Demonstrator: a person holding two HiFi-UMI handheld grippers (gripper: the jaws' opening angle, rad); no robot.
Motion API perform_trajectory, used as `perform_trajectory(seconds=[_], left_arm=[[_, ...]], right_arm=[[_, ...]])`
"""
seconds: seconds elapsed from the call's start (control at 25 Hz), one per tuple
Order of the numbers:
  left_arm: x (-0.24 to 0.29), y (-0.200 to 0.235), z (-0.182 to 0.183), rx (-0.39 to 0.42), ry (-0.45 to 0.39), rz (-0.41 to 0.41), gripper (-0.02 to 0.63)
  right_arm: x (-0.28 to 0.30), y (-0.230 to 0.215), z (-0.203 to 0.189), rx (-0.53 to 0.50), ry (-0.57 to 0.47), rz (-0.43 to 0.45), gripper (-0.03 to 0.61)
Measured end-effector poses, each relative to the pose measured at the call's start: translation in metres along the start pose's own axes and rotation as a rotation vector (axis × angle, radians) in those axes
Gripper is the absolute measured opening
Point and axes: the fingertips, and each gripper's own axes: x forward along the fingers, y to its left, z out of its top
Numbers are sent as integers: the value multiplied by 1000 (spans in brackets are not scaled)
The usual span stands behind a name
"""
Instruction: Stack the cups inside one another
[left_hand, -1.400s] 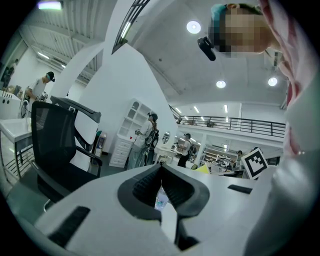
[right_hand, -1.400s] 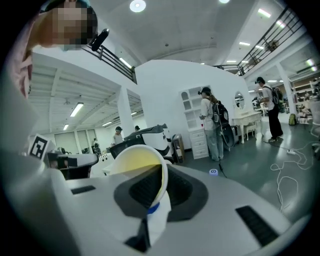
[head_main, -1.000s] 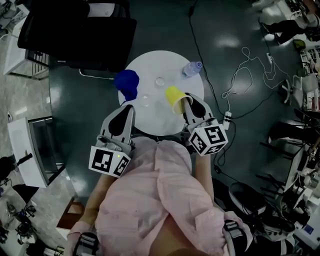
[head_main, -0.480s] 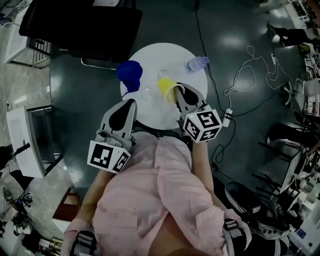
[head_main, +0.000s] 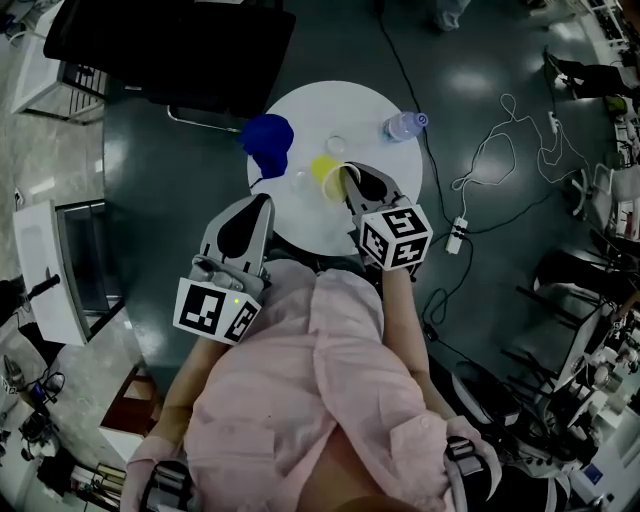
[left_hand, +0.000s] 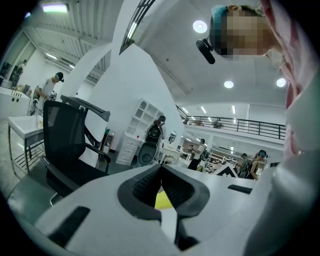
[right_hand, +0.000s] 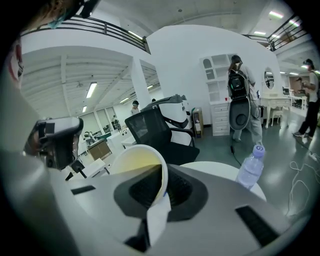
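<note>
Head view: the right tongs (head_main: 348, 178), clamped on the yellow cup (head_main: 325, 172), had carried it lower and leftward over the desk (head_main: 370, 105). A clear cup (head_main: 335, 146) stood just ahead of them, and a blue cup (head_main: 268, 140) farther left.

Left gripper view: the left tongs (left_hand: 161, 170) were closed on nothing.

Right gripper view: the cup's rim was pinched between the pads.

Nesting judged imminent, not done.

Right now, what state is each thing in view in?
yellow cup: tilted, gripped by its rim.
right hand-held gripper: shut on the yellow cup.
left hand-held gripper: shut, empty.
water bottle: upright, capped.
blue cup: on the table, untouched.
</note>
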Motion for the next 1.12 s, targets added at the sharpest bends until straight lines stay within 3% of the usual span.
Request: perform_trajectory(seconds=[1.12], left_arm=[[3,16,0,-42,4,47,18]], right_arm=[[72,-8,-101,-82,356,55,35]])
